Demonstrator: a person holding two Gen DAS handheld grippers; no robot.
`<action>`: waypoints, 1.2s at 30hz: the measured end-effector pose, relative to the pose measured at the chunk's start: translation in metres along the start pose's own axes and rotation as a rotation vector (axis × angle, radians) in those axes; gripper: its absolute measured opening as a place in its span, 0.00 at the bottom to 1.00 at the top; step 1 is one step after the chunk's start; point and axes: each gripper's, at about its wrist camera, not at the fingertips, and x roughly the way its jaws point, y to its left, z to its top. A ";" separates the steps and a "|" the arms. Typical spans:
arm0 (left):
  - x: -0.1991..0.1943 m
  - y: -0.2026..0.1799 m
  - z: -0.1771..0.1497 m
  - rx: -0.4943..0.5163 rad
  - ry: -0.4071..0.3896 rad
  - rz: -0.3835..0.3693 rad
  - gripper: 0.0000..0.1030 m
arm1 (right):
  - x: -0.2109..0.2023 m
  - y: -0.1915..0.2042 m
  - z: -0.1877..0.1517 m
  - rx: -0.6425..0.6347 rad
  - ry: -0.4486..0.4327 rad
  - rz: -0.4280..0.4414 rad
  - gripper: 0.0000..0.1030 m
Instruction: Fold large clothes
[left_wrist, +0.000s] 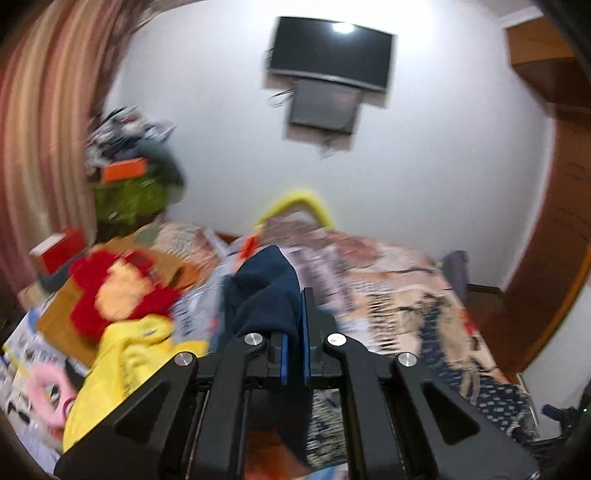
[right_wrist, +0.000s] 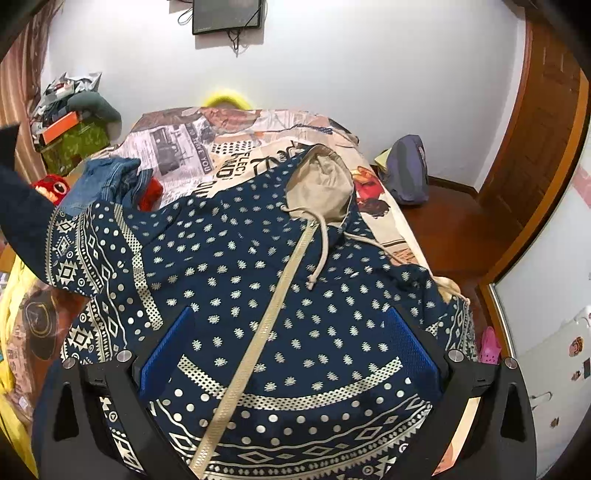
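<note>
A navy zip hoodie (right_wrist: 258, 258) with a pale dotted pattern, beige hood and drawstrings lies spread front-up on the bed. My right gripper (right_wrist: 291, 332) is open just above its lower front, blue pads either side of the zip. My left gripper (left_wrist: 294, 332) is shut on the hoodie's plain navy sleeve cuff (left_wrist: 266, 291) and holds it up above the bed; that raised sleeve shows at the left edge of the right wrist view (right_wrist: 22, 206). The left wrist view is blurred by motion.
The bed has a printed newspaper-style cover (right_wrist: 177, 147). Jeans (right_wrist: 103, 177), a red plush toy (left_wrist: 118, 288) and a yellow garment (left_wrist: 122, 365) lie at the left. A wooden wardrobe (right_wrist: 546, 110) stands at the right, a TV (left_wrist: 332, 55) on the far wall.
</note>
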 end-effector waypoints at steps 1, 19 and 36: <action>-0.001 -0.015 0.003 0.010 -0.004 -0.031 0.04 | -0.001 -0.003 0.000 0.006 -0.004 0.003 0.98; 0.061 -0.234 -0.069 0.342 0.239 -0.398 0.04 | 0.001 -0.053 -0.012 0.089 -0.008 -0.040 0.98; 0.106 -0.297 -0.205 0.543 0.679 -0.533 0.11 | 0.019 -0.092 -0.046 0.150 0.098 -0.093 0.98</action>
